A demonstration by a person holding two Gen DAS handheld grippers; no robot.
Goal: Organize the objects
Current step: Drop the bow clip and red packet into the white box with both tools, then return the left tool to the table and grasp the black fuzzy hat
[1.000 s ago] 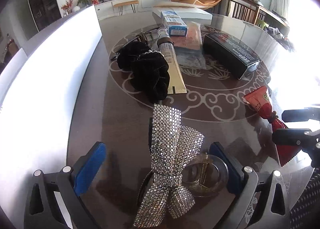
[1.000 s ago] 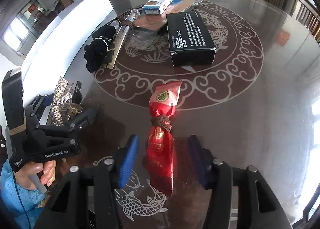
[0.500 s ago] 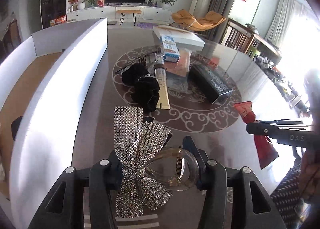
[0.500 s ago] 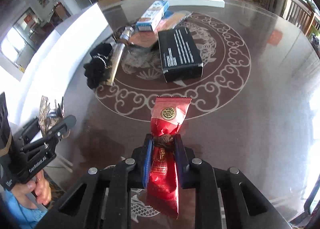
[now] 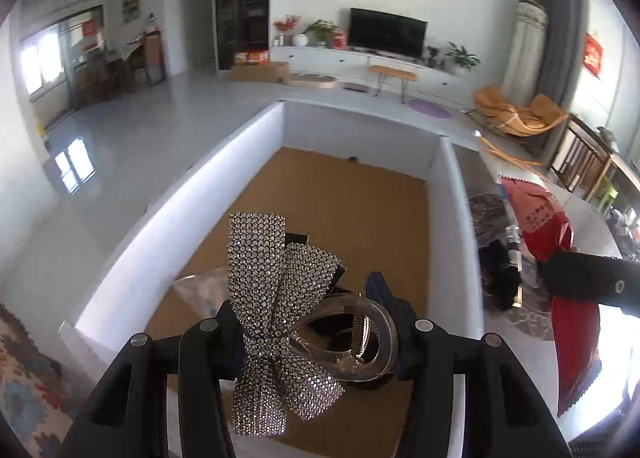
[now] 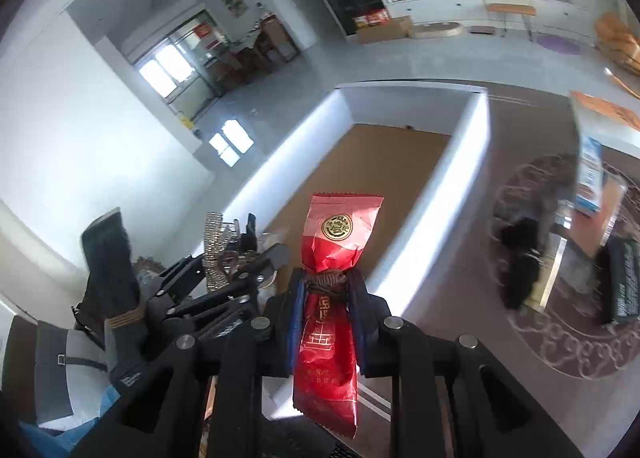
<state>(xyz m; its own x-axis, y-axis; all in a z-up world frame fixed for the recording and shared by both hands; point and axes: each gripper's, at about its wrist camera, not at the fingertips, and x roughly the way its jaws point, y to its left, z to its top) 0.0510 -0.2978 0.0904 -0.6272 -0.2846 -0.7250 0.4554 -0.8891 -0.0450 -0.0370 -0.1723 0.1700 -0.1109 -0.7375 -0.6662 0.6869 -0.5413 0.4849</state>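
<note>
My left gripper [image 5: 310,318] is shut on a rhinestone bow hair clip [image 5: 276,290] with a clear claw, held above the near end of a white-walled box with a brown floor [image 5: 344,202]. My right gripper [image 6: 326,294] is shut on a red foil packet [image 6: 332,258] tied with brown string, held over the box's near right wall [image 6: 436,194]. The packet also shows in the left wrist view [image 5: 544,226], to the right of the box. The left gripper with the bow [image 6: 218,254] shows at the left in the right wrist view.
A clear plastic bag [image 5: 200,290] lies on the box floor near the front. On the round patterned table to the right lie a black scrunchie [image 6: 520,258], a black carton [image 6: 624,278] and a blue-and-white carton [image 6: 590,178]. The living room lies beyond.
Both grippers lifted their objects off the table and swung left. The bow clip is now over the box; the red packet is now over the box's right wall.
</note>
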